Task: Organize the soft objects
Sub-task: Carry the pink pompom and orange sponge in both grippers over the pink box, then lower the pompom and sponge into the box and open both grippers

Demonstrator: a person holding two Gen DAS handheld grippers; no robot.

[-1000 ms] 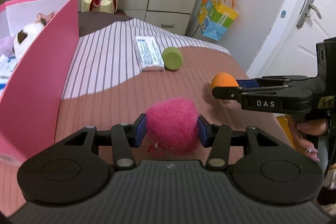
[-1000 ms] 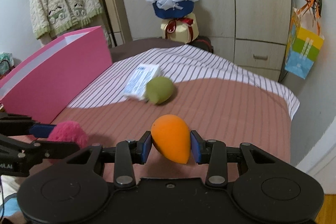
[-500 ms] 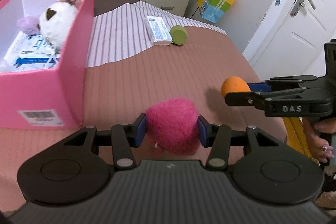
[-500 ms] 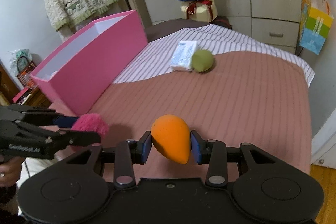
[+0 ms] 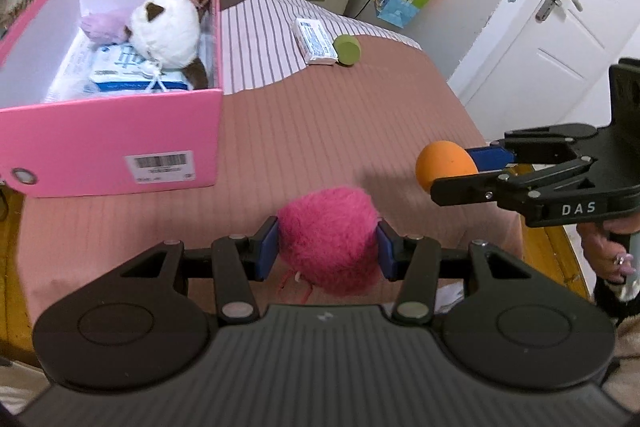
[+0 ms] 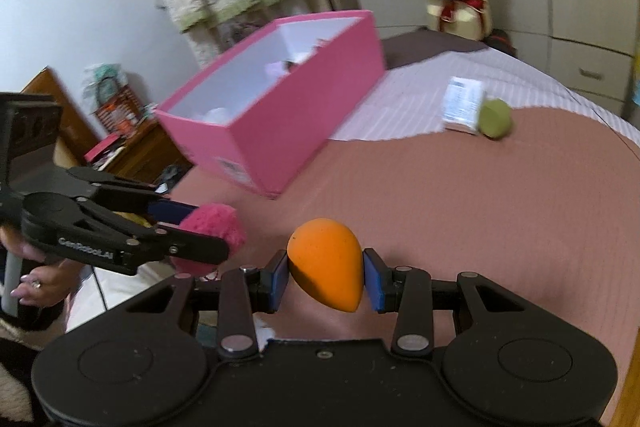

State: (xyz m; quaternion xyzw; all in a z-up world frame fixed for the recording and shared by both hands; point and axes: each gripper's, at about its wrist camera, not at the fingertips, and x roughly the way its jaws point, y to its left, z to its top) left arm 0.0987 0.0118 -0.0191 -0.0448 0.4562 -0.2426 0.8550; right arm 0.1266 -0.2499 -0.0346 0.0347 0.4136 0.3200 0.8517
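So the bed (image 5: 328, 131) fills most of both views, brownish ribbed cover with a striped sheet at the far end. On its left side sits the pink box (image 5: 120, 143), open on top, with a white plush (image 5: 166, 29), a lilac fluffy thing (image 5: 105, 26) and some tissue packs (image 5: 128, 71) inside. Out on the striped part there's another tissue pack (image 5: 314, 41) with a green sponge (image 5: 347, 50) touching its end, both well apart from the box. Left gripper (image 5: 327, 247) is clamped on a pink pompom (image 5: 328, 237), held above the cover near the box's front corner. Right gripper (image 6: 326, 277) is clamped on an orange sponge (image 6: 326, 265), pointy end down, hanging over the bed's near edge, just beside the pompom.
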